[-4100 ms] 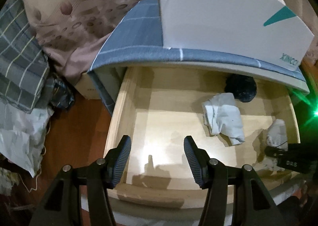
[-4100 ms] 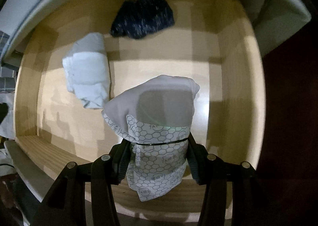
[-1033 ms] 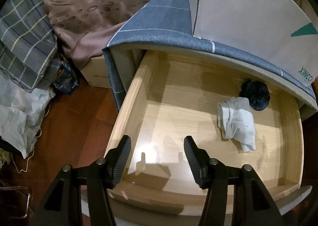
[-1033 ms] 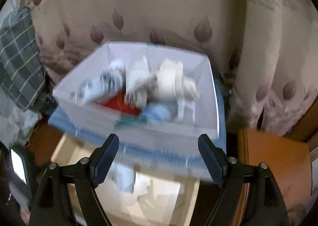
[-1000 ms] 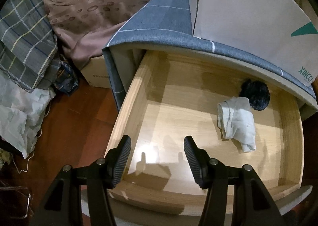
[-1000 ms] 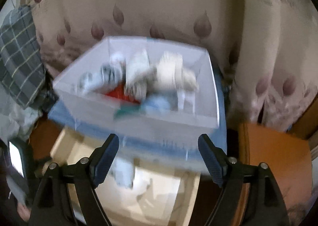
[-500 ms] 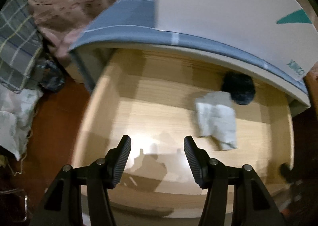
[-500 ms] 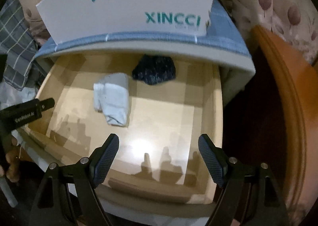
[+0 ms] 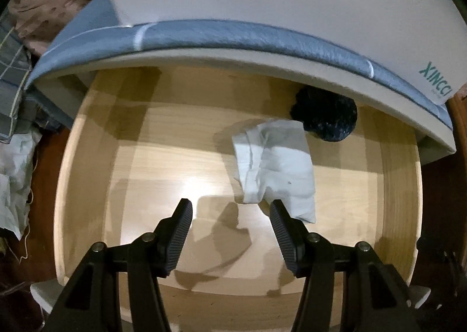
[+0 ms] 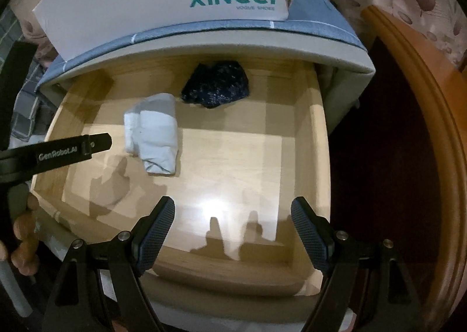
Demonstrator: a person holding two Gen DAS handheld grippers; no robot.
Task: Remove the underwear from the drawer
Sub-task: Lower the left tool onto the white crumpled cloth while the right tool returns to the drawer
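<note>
Left gripper [image 9: 230, 209]: jaws spread, empty; may snag folded white cotton underwear [image 9: 275, 168] off-centre.
Right gripper [image 10: 233, 212]: jaws spread, empty; crumpled dark blue underwear [image 10: 216, 88] tucked under cabinet overhang.

Left gripper [image 9: 230, 209] points steeply down, jaws apart, nothing between them. Right gripper [image 10: 233, 208] same pose, jaws wider, empty. A hand [image 10: 24, 240] shows at the right view's left edge.

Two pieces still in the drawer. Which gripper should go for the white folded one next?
Left. The left gripper is open and empty, its right finger right beside the white folded underwear. The right gripper, also open and empty, hangs over bare drawer floor farther from it, with the dark underwear behind.
</note>
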